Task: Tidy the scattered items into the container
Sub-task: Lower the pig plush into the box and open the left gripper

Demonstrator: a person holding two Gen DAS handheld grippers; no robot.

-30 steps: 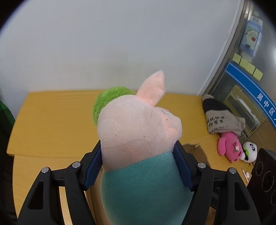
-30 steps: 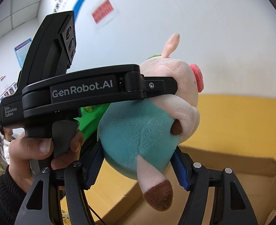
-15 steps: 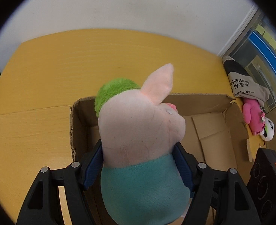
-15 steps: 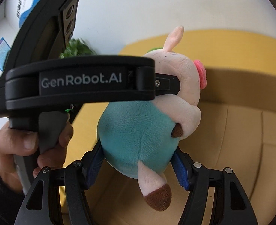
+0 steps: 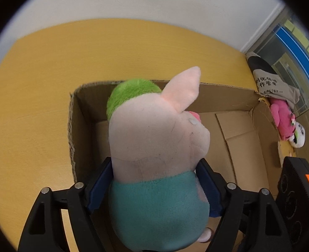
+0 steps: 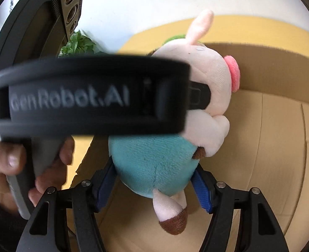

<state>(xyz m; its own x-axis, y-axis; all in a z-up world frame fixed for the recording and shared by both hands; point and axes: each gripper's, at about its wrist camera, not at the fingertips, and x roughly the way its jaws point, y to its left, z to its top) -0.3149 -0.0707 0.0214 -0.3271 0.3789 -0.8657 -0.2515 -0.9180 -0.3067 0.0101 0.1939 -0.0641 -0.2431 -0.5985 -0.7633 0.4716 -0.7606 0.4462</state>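
Pig plush pinched by left gripper and right gripper jaws, above open cardboard box, pink plush far right

Pig: pale pink head, teal body, green tuft, brown hooves, pink snout. Box: plain brown cardboard. Tabletop: yellow wood grain. Gripper black, blue pads. Side toy: magenta. Bag: beige, black print.
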